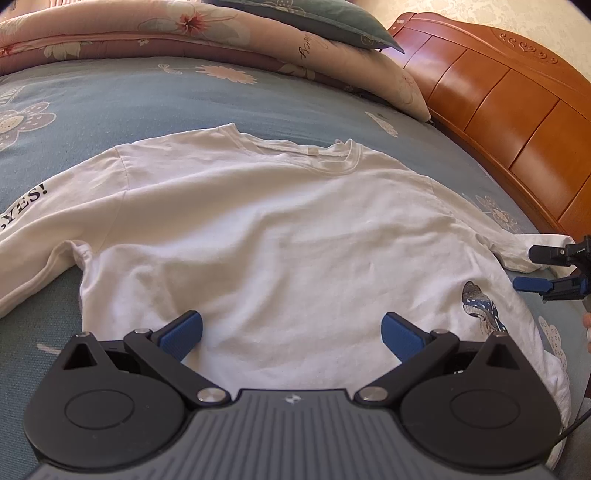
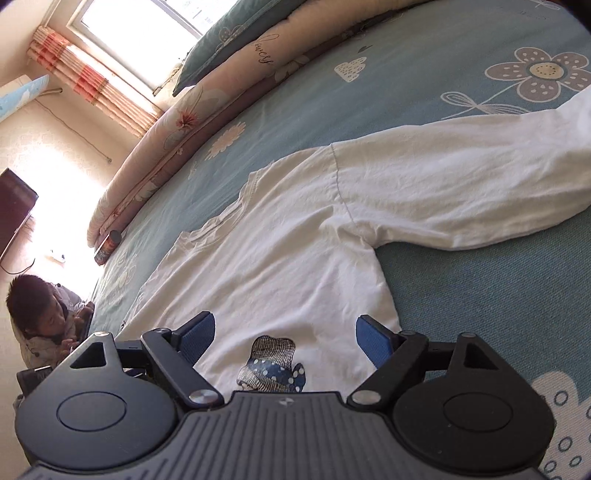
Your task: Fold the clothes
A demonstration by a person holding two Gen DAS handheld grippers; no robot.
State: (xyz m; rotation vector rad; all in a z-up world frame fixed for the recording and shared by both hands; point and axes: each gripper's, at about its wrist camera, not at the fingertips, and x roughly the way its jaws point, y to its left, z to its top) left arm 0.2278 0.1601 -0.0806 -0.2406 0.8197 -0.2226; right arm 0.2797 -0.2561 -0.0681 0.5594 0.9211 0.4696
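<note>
Left wrist view takes in the bed first, its blue-grey sheet printed with pale flowers, and behind it the orange wooden headboard running along the right. A rolled pink floral quilt lies along the far edge with a dark green pillow resting on top of it. Spread flat on the sheet is the white T-shirt, collar toward the quilt, one sleeve with black lettering stretching off to the left, the other reaching right toward the headboard. A small blue-and-grey mushroom print sits near the shirt's right hem. The left gripper hovers over the lower middle of the shirt, its blue pads spread wide with only cloth below and nothing pinched. At the far right edge the right gripper pokes in beside the sleeve end, fingers apart. From the right wrist view, that same gripper stands open above the hem with the mushroom print between its pads, not squeezing the cloth. A person crouches low beside the bed at the left, under a bright window with a striped curtain. A small dark can stands at the quilt's end.
</note>
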